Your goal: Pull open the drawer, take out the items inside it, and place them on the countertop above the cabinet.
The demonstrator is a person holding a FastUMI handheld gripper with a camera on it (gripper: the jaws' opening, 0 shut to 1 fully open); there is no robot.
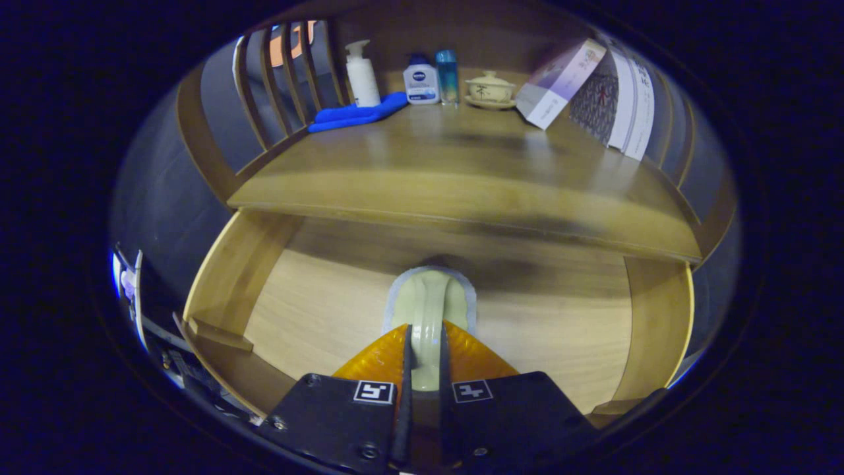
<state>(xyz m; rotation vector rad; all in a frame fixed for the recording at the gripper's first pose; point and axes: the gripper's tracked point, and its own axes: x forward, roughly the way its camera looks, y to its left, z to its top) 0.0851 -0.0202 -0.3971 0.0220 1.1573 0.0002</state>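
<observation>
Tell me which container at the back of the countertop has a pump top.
The tall white bottle beside the blue cloth. The squat white bottle and blue bottle have plain caps. The hand-held gripper grips a pale green item.

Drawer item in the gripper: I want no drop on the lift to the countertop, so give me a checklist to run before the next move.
1. Drawer pulled open: ok.
2. Gripper shut on the pale green item, fingers pressing from both sides: ok.
3. Item free of the drawer floor: cannot tell.
4. Other items left in the drawer: the visible floor is bare, the part under the gripper is hidden: cannot tell.
5. Free spot on the countertop: ok, the front part is bare.
6. Things to avoid sit at the back: blue cloth, pump bottle, lidded cup, tilted box: ok.
</observation>
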